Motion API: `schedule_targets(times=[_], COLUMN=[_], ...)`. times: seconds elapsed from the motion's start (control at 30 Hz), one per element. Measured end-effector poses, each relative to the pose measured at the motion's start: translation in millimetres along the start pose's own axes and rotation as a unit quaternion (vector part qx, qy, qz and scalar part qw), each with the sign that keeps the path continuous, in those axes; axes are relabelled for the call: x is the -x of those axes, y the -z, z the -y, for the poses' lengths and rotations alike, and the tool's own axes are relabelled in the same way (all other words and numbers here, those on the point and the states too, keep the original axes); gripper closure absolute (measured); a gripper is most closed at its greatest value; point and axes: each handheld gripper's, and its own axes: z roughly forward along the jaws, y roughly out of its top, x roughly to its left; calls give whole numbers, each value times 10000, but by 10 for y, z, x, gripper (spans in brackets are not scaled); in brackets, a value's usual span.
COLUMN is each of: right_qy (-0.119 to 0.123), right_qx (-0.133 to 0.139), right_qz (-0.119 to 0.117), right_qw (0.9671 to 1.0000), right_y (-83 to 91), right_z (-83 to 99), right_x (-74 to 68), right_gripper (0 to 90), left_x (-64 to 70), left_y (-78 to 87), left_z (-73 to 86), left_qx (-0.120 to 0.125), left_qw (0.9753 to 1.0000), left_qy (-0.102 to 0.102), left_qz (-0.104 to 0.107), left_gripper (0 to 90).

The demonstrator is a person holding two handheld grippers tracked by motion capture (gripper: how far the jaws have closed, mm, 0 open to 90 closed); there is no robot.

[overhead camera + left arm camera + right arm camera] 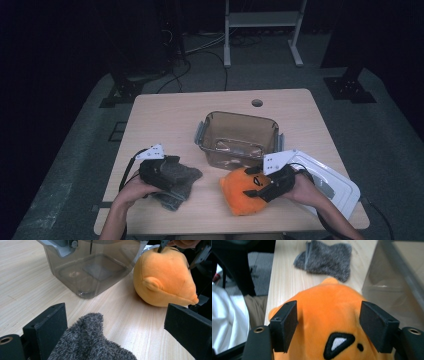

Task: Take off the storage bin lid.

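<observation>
A grey fuzzy cloth (184,181) lies crumpled at the front left of the wooden table (165,120). My left gripper (174,166) rests over it, open, with the cloth (90,343) low between its wide-spread jaws. An orange plush toy (236,195) with a black and white patch sits at the front right. My right gripper (254,182) stands open over the plush (329,302), one jaw on either side of it; I cannot tell whether the pads touch it. In the left gripper view the plush (162,277) sits ahead to the right. The grey cloth (327,257) lies beyond the plush in the right gripper view.
A clear plastic bin (237,118) with grey latches stands in the middle of the table, nothing in it. Its white lid (336,184) lies at the front right under the person's right hand. A cable hole (257,103) sits near the far edge.
</observation>
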Motion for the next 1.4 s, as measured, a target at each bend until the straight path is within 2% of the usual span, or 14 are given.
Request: schedule_targets(times=[0.3,0.37,0.53,0.67,0.73,0.87,1.0,1.2,1.4], right_qy=[-131,-64,-67,-37,-149,-43,-38,-20,-356], right_qx=[-2,-22,-66,-73,-87,-251,-333,-229,-15], right_qz=[112,155,333,369,405,505,554,552,385], right_qw=[9999,9999,9994,9993,9990,9984,9979,9982,9986], right_y=[-85,-94,-138,-170,-192,-234,-239,-194,-107], right_z=[79,75,62,69,75,73,66,55,-19], right_x=[-38,-61,-138,-171,-181,-247,-271,-305,-271], right_gripper=[336,334,316,284,317,420,527,662,701], left_x=[-2,-3,3,12,12,19,25,10,-2], left_y=[18,11,2,10,25,32,28,47,56], left_z=[0,-1,-2,-5,-12,-25,-16,-21,-15], left_qx=[29,27,6,20,117,149,130,235,227], left_qw=[10000,10000,10000,10000,9999,9999,9999,9997,9997], left_qy=[14,12,-1,-3,13,-3,11,48,50], left_qz=[-16,-13,0,10,67,71,83,95,82], left_gripper=[38,38,38,38,38,38,38,38,38])
